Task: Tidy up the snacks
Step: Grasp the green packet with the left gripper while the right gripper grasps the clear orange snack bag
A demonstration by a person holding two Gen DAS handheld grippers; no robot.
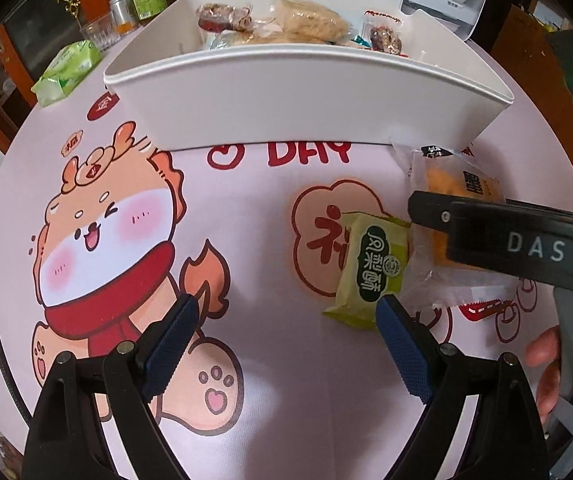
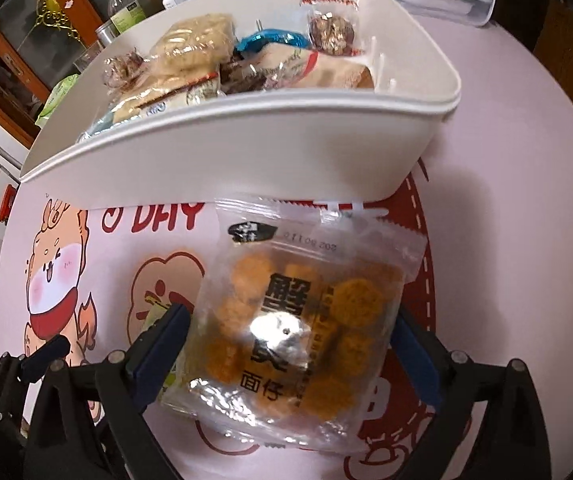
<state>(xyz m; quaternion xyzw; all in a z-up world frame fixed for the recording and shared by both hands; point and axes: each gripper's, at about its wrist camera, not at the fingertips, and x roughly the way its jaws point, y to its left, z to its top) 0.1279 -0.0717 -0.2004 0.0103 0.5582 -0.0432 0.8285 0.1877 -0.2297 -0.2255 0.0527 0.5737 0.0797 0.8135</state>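
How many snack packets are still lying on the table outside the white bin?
2: a green packet by the left gripper's right finger, and a clear bag of orange snacks between the right gripper's fingers. Others may be hidden.

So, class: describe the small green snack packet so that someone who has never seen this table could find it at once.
Start at the big white bin of snacks on the pink cartoon tablecloth. In front of it lie two loose packets side by side. Unlike the clear bag of orange rounds, the green packet is opaque, with a dark oval label.
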